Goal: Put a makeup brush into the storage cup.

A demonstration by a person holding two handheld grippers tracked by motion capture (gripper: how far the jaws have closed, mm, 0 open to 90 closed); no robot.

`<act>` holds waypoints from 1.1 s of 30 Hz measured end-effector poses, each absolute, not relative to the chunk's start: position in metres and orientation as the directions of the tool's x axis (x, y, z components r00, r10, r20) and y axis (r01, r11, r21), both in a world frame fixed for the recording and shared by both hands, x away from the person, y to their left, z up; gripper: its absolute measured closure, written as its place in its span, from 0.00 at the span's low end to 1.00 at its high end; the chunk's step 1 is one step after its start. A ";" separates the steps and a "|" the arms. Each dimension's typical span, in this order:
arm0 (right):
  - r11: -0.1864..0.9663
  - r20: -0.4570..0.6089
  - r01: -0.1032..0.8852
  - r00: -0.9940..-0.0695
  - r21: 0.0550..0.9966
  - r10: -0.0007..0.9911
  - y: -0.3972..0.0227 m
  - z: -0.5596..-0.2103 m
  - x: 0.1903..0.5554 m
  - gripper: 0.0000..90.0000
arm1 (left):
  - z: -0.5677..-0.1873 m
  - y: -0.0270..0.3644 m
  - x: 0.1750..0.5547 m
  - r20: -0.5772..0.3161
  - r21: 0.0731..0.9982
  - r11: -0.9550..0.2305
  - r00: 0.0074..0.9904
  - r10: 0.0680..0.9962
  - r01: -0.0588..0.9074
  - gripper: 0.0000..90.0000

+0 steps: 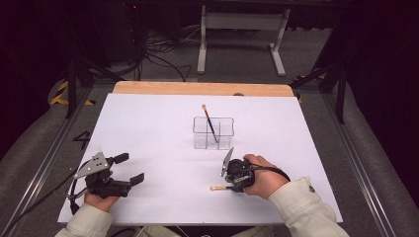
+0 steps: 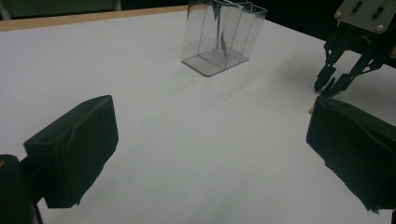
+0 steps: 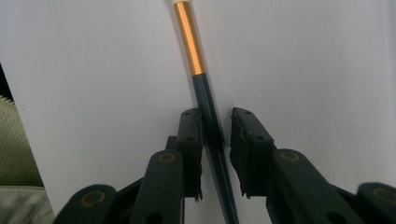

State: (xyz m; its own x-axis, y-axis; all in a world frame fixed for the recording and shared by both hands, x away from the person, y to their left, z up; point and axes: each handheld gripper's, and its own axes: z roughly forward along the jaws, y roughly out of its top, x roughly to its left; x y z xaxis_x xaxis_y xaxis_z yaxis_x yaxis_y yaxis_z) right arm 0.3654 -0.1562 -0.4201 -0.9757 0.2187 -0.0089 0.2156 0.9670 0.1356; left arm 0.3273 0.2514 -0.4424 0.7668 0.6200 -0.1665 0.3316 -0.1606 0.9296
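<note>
The brush [image 3: 205, 100] is seen between the narrowed jaws of the right gripper [image 3: 215, 122], one pad apart; it lies near the surface's [image 1: 148, 128] front edge, tip pointed left. The left gripper [image 1: 129, 169] is held released.

Clear box [image 1: 213, 133] mid-table, open surroundings

— Where are the hands?
— Both rest low on the table. The left gripper [image 1: 129, 169] lies on its side, jaws wide apart.
— And the right gripper [image 3: 215, 128]?
— It points down, jaws nearly together with a small gap left.
</note>
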 end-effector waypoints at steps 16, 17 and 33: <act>0.975 -0.006 0.190 -0.981 0.115 0.192 -0.153 -0.420 0.364 0.92 | -0.442 0.251 0.327 -0.171 0.930 -0.156 0.766 0.620 0.334 0.03; 0.975 -0.005 0.190 -0.981 0.115 0.192 -0.153 -0.420 0.364 0.92 | -0.442 0.251 0.327 -0.167 0.930 -0.159 0.766 0.621 0.331 0.03; 0.966 -0.039 0.188 -0.979 0.180 0.198 -0.158 -0.401 0.362 0.92 | -0.442 0.251 0.327 -0.167 0.929 -0.160 0.764 0.623 0.333 0.03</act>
State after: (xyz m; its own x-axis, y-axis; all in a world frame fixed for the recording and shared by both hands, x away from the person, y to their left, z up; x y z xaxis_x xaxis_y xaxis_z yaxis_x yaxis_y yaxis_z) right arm 0.3615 -0.1575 -0.4011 -0.9793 0.1985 -0.0394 0.1885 0.9655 0.1796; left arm 0.3268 0.2514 -0.4423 0.7642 0.6229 -0.1672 0.3334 -0.1597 0.9292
